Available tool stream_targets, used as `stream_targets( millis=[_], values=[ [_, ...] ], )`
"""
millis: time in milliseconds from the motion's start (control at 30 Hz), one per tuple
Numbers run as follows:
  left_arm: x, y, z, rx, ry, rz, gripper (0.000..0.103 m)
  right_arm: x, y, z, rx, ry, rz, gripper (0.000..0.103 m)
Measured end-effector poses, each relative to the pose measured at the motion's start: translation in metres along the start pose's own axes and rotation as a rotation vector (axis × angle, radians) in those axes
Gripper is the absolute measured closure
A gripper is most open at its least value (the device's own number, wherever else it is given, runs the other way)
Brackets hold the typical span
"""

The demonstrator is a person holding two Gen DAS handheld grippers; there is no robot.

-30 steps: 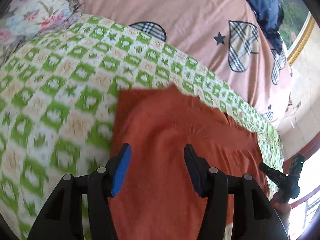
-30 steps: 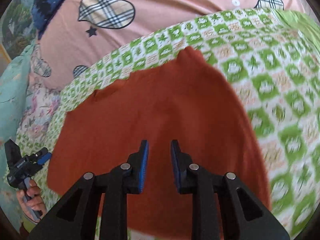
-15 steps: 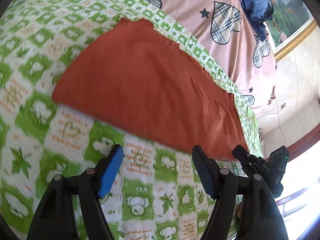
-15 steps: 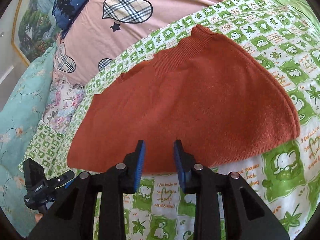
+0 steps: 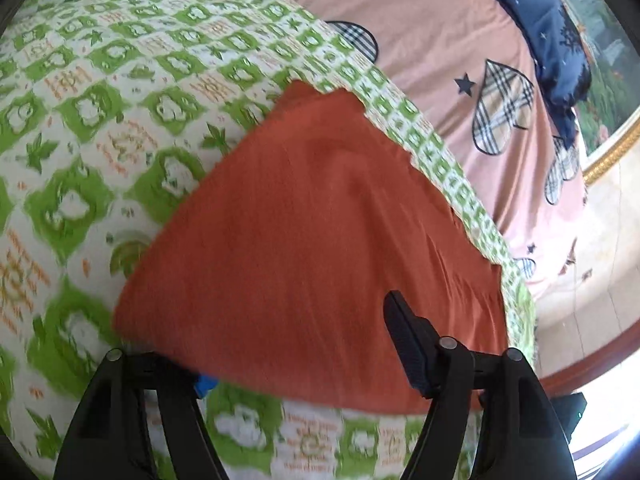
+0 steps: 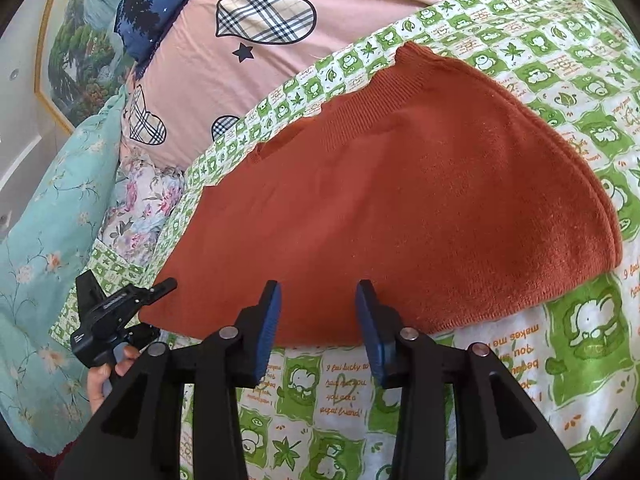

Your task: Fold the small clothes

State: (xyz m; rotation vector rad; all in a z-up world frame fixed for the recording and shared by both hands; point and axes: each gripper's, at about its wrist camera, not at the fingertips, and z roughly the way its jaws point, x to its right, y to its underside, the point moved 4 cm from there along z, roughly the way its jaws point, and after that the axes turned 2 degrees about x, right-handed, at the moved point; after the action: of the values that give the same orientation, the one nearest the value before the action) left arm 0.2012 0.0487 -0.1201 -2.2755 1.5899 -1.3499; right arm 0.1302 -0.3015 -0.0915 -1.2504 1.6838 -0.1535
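A folded rust-orange knit garment [image 5: 320, 232] lies flat on the green-and-white patterned bed cover [image 5: 92, 128]; it also shows in the right wrist view [image 6: 400, 208]. My left gripper [image 5: 304, 356] is open at the garment's near left corner. One jaw is under the near edge, hidden by the cloth, and the other is above it. The left gripper also shows in the right wrist view [image 6: 120, 312], at the garment's left corner. My right gripper [image 6: 318, 320] is open, its fingertips at the garment's near edge, holding nothing.
A pink duvet with plaid hearts [image 6: 248, 64] lies behind the cover. A dark blue pillow [image 5: 556, 28], a teal floral pillow [image 6: 44, 216] and a framed landscape painting [image 6: 76, 40] are at the bed's head. The bed edge and floor [image 5: 592, 248] are at the right.
My left gripper has moved forward to the garment's near left corner and slid one jaw under its edge. My right gripper has opened wider and come closer to the near edge.
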Motion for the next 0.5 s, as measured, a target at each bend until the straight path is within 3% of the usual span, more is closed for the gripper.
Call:
stream_targets(
  millis=[33,100,200,267,367,500],
  values=[
    [0.001,-0.005,0.001,0.017,-0.024,0.005,0.061,-0.001,0.0,0.0,-0.008,-0.001,0.002,0.062],
    [0.003,-0.013,0.001,0.037,-0.052,0.021,0.087,-0.001,-0.008,-0.001,-0.028,-0.016,0.022,0.062],
    [0.026,-0.02,-0.009,0.08,-0.055,0.098,0.092,0.002,-0.029,-0.004,-0.043,-0.036,0.045,0.062],
    [0.052,-0.019,-0.014,0.102,-0.066,0.195,0.092,0.004,-0.046,-0.006,-0.048,-0.041,0.051,0.062],
    [0.106,-0.007,-0.013,0.097,-0.026,0.363,0.092,0.009,-0.071,-0.003,-0.086,-0.076,0.082,0.062],
    [0.172,0.032,0.009,0.042,0.044,0.584,0.093,0.011,-0.092,0.018,-0.177,-0.129,0.119,0.047]
  ],
)
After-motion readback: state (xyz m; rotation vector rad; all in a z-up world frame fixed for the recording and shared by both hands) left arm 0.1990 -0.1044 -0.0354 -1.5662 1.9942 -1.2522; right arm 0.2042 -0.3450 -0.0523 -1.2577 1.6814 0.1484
